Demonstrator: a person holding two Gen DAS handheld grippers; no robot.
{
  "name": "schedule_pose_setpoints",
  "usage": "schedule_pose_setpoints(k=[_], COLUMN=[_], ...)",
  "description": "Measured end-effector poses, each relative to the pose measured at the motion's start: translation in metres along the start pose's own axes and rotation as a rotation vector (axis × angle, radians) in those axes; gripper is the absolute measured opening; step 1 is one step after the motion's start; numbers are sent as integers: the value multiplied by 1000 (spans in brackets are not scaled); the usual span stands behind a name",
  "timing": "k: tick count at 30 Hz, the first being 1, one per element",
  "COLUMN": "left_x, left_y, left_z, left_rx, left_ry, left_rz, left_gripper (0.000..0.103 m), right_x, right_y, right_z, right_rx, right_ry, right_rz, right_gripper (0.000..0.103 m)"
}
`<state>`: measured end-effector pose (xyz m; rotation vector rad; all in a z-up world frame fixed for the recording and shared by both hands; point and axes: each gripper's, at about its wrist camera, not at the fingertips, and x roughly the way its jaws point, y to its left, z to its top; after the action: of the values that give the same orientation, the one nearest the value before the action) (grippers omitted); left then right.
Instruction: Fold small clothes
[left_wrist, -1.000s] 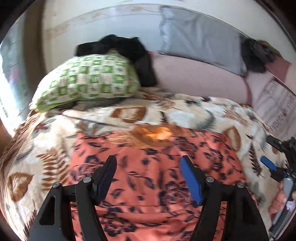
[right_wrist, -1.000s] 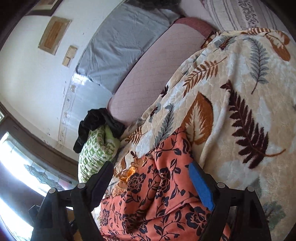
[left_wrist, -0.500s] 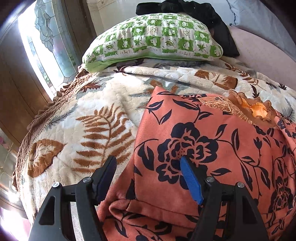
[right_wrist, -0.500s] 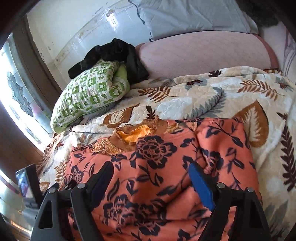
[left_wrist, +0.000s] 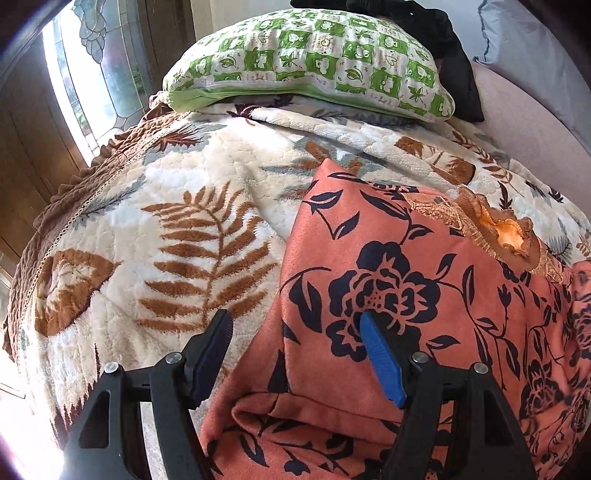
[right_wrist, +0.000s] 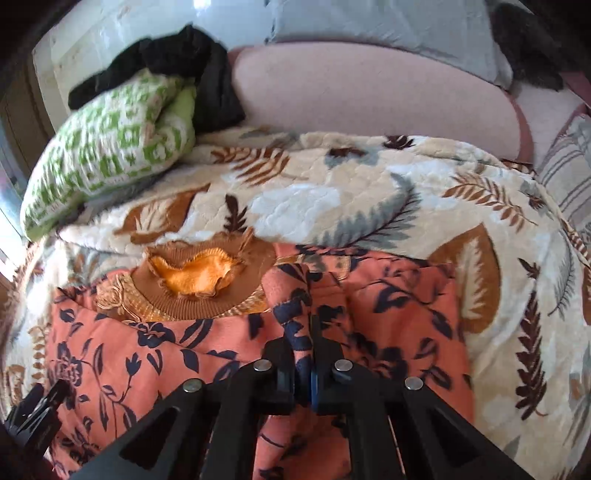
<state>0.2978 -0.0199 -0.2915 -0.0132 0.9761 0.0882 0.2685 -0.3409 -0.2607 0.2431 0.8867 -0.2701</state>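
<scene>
A small orange top with dark blue flowers (left_wrist: 388, 295) and a brown-orange ruffled collar (right_wrist: 199, 277) lies on a leaf-patterned blanket (left_wrist: 192, 236). My left gripper (left_wrist: 295, 325) is open just above the top's left side; its blue finger lies over the cloth and its black finger over the cloth's left edge. My right gripper (right_wrist: 304, 332) is shut on a raised fold of the top (right_wrist: 291, 302) to the right of the collar. The left gripper shows at the lower left of the right wrist view (right_wrist: 37, 410).
A green-and-white checked pillow (left_wrist: 310, 59) with a black garment (right_wrist: 184, 62) on it lies at the head of the bed. A pink cushion (right_wrist: 369, 99) and grey pillow (right_wrist: 369, 18) lie behind. A window (left_wrist: 96, 70) and the bed's edge are to the left.
My right gripper has closed on a fold of the top near the collar. My left gripper has swung left and come down closer to the top's left side, still open.
</scene>
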Motion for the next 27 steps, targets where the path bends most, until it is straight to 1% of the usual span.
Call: schedule_pose_setpoints(k=[1,2,4,5,7,9,10,11,13,14,15,16,17,18,19,20,21,22,23,24,25,27], left_x=[-1,-1,-2,-3,-3,-4,-5,-6,-7,-9,-11,-13,-16,-18,-19,-19,-18,-15,-13,-10,-8,-6], left_y=[-1,-2,-4,-5,-7,-9,-8,-8,-7,-7,-7,-7,-7,-8,-8,-9,-11,-12,-13,-13,-12,-9], left_z=[-1,-3,-5,-6,-9,-10,-10,-11,-11,-11,-10,-10,-9,-8,-8,-8,-7,-7,-7,-6,-6,-5], left_rx=[5,11,15,19,27,36,39,39,38,35,31,25,21,18,18,22,31,41,46,46,41,27], left_ry=[-5,-10,-17,-20,-29,-39,-42,-44,-50,-59,-71,-86,-101,-110,-114,-118,-120,-115,-107,-97,-88,-78], left_rz=[6,10,15,24,42,52,53,55,60,64,70,73,71,68,66,70,77,84,86,86,86,79], left_gripper=[72,72,72,72,72,72,72,72,72,72,72,72,72,72,72,72,72,72,72,72,72,72], right_x=[-16,-30,-45,-47,-41,-32,-30,-33,-46,-53,-58,-64,-69,-73,-71,-64,-54,-43,-27,-11,1,17], right_y=[-17,-38,-78,-91,-113,-127,-134,-141,-153,-157,-161,-161,-160,-157,-152,-146,-140,-138,-134,-131,-128,-120], right_z=[-3,-10,-30,-41,-71,-98,-108,-115,-117,-112,-103,-95,-86,-76,-64,-53,-42,-36,-30,-26,-26,-33], right_rx=[26,61,144,180,231,287,317,341,373,381,387,389,388,373,339,308,291,282,271,250,220,163], right_ry=[-25,-45,-39,-14,68,144,157,140,74,34,-7,-47,-97,-144,-166,-158,-138,-109,-60,-12,32,96], right_rz=[0,20,114,155,202,234,255,276,273,270,281,294,290,270,242,205,179,160,135,108,77,30], right_gripper=[5,5,5,8,13,13,14,16,30,34,58,88,91,91,89,89,86,75,67,47,29,24])
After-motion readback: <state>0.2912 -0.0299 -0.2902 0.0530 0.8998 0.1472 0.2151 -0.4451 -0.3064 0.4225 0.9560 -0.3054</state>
